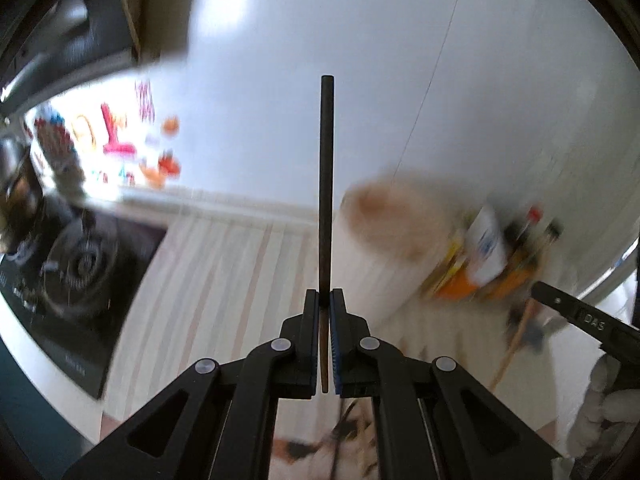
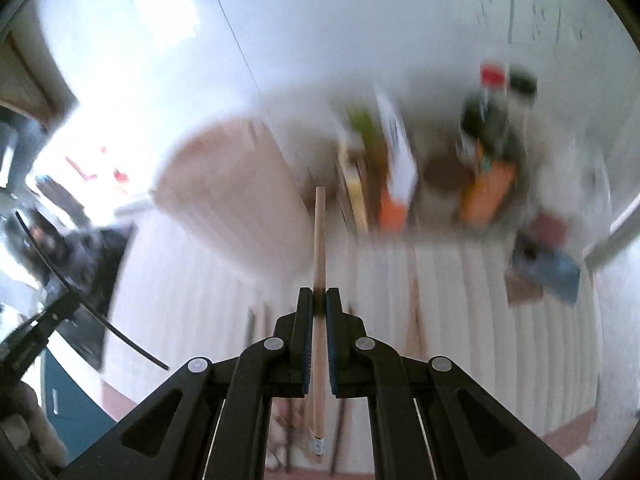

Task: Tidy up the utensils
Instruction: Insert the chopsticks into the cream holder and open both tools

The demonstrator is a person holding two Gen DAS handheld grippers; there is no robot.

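- Dark chopstick [image 1: 326,184]: clamped between the blue pads of the left gripper [image 1: 325,300], which is clenched on its brownish lower part; the dark end projects straight ahead, clear of the counter.
- Pale wooden chopstick [image 2: 319,240]: gripped by the right gripper [image 2: 319,298], whose jaws are closed on it; it runs along the fingers, blunt end forward, and its other end hangs below the jaws.
- Striped cloth [image 2: 500,320]: covers the counter beneath both grippers; further utensils lie on it, too blurred to identify.
- Pale cylindrical container [image 2: 236,196]: stands on the cloth, ahead and left of the pale chopstick.
- Bottles and cartons [image 2: 440,160]: grouped against the white wall [image 1: 360,60], right of the container.
- Stove burner [image 1: 80,268]: at far left of the left view.
- Background heavily blurred in both views.
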